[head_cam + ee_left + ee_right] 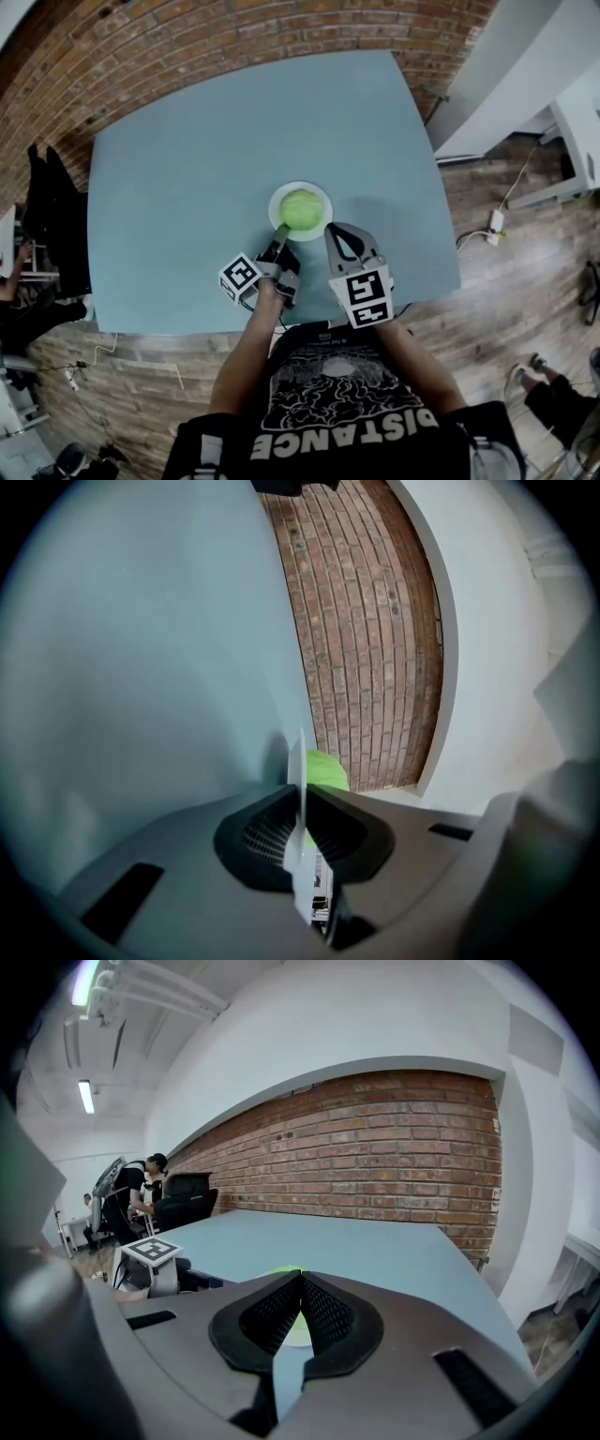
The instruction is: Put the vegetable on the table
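1. The left tool [280,234] clamps the rim of the white plate [322,194], likely steadying it near the tabletop's [187,206] near edge.
2. The green vegetable [300,209] sits on the plate; the right tool [333,231] waits beside it, closed and empty.

Head view steeply down over table [187,234], gripper views low along it, facing shared brick wall [375,1166]

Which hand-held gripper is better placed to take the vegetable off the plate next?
Right. The left hand-held gripper is shut on the plate rim; the right hand-held gripper is empty, beside the vegetable.
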